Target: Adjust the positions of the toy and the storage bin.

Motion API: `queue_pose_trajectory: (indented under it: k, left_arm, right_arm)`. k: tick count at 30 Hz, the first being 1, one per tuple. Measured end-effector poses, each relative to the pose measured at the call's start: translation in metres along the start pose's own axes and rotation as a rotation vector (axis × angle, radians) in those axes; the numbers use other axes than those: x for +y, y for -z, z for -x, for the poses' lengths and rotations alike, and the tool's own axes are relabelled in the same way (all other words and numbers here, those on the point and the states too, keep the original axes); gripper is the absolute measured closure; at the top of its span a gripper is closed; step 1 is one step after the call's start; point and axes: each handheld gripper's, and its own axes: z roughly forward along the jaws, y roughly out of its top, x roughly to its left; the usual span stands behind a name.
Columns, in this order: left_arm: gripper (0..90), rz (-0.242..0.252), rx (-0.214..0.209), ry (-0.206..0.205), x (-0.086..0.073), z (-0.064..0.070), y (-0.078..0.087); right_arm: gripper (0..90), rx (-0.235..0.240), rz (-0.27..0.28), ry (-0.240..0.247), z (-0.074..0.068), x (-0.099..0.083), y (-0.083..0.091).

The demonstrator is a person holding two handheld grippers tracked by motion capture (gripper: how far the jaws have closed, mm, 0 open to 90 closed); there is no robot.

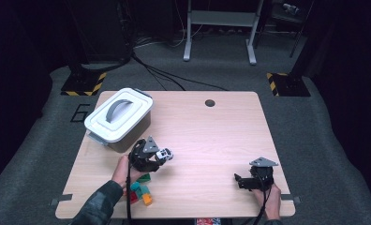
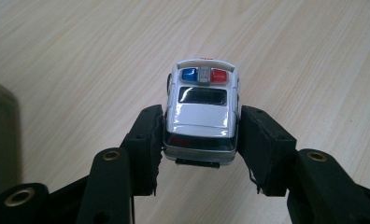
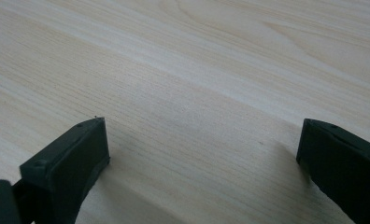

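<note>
White toy police car (image 2: 202,112): pinched at its rear flanks by the left gripper (image 2: 199,140), near the front right corner of the storage box (image 1: 119,120).
Car's long axis: runs straight out from between the jaws, nose pointing away from the gripper's camera, blue and red light bar on top.
Car's height: from the pictures I cannot tell whether its wheels touch the table (image 1: 211,136).
Storage box: translucent, white lid with a grey handle clipped on; contents hidden.
Coloured blocks (image 1: 141,190): green, teal, red and orange, loose on the table, on the person's side of the box, beside the left hand (image 1: 125,171).
Right gripper (image 3: 199,154): jaws spread wide over bare wood, well apart from the box.
</note>
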Motion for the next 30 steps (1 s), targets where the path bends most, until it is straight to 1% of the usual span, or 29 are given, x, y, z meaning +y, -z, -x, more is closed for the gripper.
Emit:
queue_pose_trajectory:
  k: [1,3,4,5,6,7,8,9,10,11,13,18,19,20,22,25,26,27,30]
  left_arm:
    - [50.8,0.004,0.01,0.004,-0.003,-0.002,0.004]
    - [50.8,0.004,0.019,0.01,-0.007,-0.005,0.01]
    - [50.8,0.004,0.022,0.017,-0.009,-0.007,0.013]
    - [50.8,0.011,0.033,0.021,-0.012,-0.008,0.016]
    - [50.8,0.008,0.04,0.025,-0.014,-0.01,0.019]
    - [50.8,0.012,0.05,0.038,-0.02,-0.013,0.025]
    - [50.8,0.008,0.053,0.042,-0.022,-0.015,0.028]
    - [50.8,0.017,0.066,0.055,-0.025,-0.016,0.031]
    - [50.8,0.017,0.066,0.055,-0.025,-0.016,0.031]
    - [50.8,0.013,0.066,0.062,-0.029,-0.019,0.036]
    - [50.8,0.02,0.089,0.068,-0.036,-0.024,0.044]
    - [50.8,0.031,0.13,0.109,-0.052,-0.032,0.06]
    - [50.8,0.028,0.134,0.117,-0.055,-0.034,0.063]
    - [50.8,0.031,0.146,0.12,-0.059,-0.037,0.065]
    - [50.8,0.035,0.161,0.142,-0.067,-0.04,0.069]
    - [50.8,0.028,0.183,0.17,-0.081,-0.046,0.074]
    - [50.8,0.021,0.19,0.173,-0.084,-0.047,0.074]
    - [50.8,0.009,0.197,0.182,-0.092,-0.049,0.076]
    - [50.8,0.009,0.212,0.218,-0.104,-0.052,0.078]
  right_arm:
    - [1.6,0.0,-0.002,-0.006,-0.001,0.0,0.0]
    - [1.6,-0.002,0.002,0.003,0.0,0.0,0.0]
    - [1.6,-0.002,0.001,-0.002,0.0,0.0,0.0]
    - [1.6,-0.003,0.002,0.002,0.0,0.0,0.0]
    - [1.6,-0.002,0.0,-0.006,0.0,0.0,0.0]
    - [1.6,-0.003,0.001,-0.003,0.0,0.0,0.0]
    - [1.6,-0.003,0.001,-0.003,0.0,0.0,0.0]
    - [1.6,-0.004,0.001,-0.003,0.0,0.0,0.0]
    - [1.6,-0.004,0.001,-0.003,0.0,0.0,0.0]
    - [1.6,-0.004,0.002,0.003,0.0,0.0,0.0]
    - [1.6,-0.004,0.002,-0.001,0.0,0.0,0.0]
    - [1.6,-0.005,0.002,0.002,0.001,0.0,0.0]
    - [1.6,-0.005,0.002,0.002,0.0,0.0,0.0]
    - [1.6,-0.005,0.001,-0.002,0.0,0.0,0.0]
    - [1.6,-0.005,0.002,0.0,0.001,0.0,0.0]
    - [1.6,-0.008,-0.001,-0.011,0.0,0.0,0.0]
    - [1.6,-0.008,-0.001,-0.011,0.0,0.0,0.0]
    - [1.6,-0.007,-0.001,-0.01,0.0,0.0,0.0]
    - [1.6,-0.008,-0.001,-0.01,0.0,0.0,0.0]
